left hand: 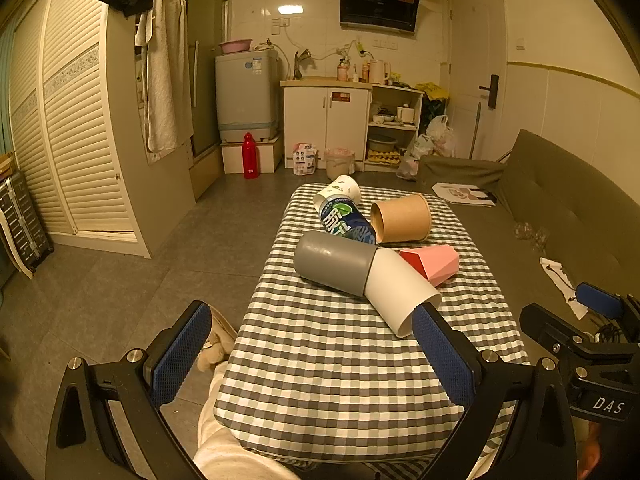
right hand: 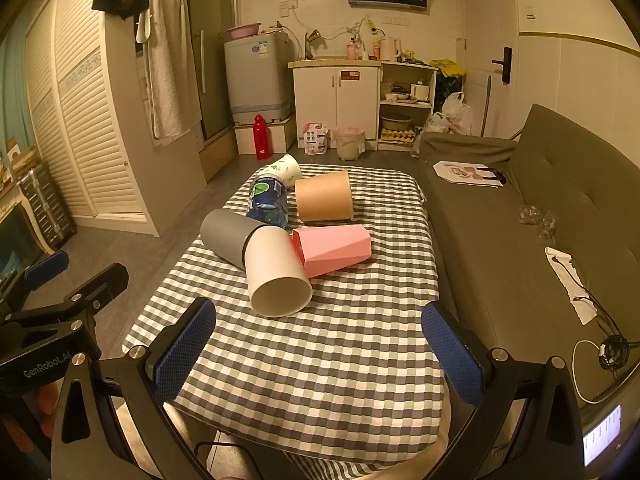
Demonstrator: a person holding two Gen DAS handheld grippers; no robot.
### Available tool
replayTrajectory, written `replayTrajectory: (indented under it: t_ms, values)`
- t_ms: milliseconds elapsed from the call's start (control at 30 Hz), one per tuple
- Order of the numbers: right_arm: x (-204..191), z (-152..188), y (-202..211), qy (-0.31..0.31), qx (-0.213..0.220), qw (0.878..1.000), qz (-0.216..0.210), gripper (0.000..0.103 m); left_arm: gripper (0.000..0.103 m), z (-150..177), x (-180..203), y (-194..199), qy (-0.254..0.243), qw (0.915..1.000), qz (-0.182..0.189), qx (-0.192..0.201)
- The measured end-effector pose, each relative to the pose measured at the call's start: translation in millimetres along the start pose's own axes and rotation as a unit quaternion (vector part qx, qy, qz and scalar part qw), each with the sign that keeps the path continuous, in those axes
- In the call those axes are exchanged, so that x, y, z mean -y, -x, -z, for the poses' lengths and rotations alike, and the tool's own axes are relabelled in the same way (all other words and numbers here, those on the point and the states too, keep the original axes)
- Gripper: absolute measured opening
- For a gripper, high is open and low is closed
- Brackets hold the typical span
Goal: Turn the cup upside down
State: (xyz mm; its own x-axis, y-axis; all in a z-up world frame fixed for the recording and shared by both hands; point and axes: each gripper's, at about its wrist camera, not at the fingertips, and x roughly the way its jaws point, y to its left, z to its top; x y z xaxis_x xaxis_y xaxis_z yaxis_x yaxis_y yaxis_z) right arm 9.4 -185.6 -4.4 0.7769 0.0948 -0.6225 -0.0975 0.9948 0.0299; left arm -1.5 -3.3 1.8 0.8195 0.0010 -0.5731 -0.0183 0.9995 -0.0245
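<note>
The left gripper (left hand: 312,354) is held with its jaws spread wide, nothing caught between the blue-padded fingers (left hand: 182,354). The right gripper (right hand: 320,346) is likewise held wide apart and unladen; it is seen at 3 o'clock in the left wrist view.

Warm ceiling light reflects off the white tiled wall (left hand: 320,32). Grey tile floor (left hand: 132,280) runs to a louvred wardrobe (left hand: 68,128), a washing machine (left hand: 246,94), white kitchen cabinets (left hand: 326,120) and an olive sofa (right hand: 560,184) beside the door (left hand: 476,64).
</note>
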Motion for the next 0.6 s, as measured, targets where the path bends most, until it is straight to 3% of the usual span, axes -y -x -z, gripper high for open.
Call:
replayTrajectory:
  t_ms: [600]
  values:
    - [2.0, 3.5, -4.8, -0.004, -0.003, 1.0, -0.002, 0.103, 0.103, 3.0, 1.3, -2.7, -0.002, 1.0, -0.001, -0.001]
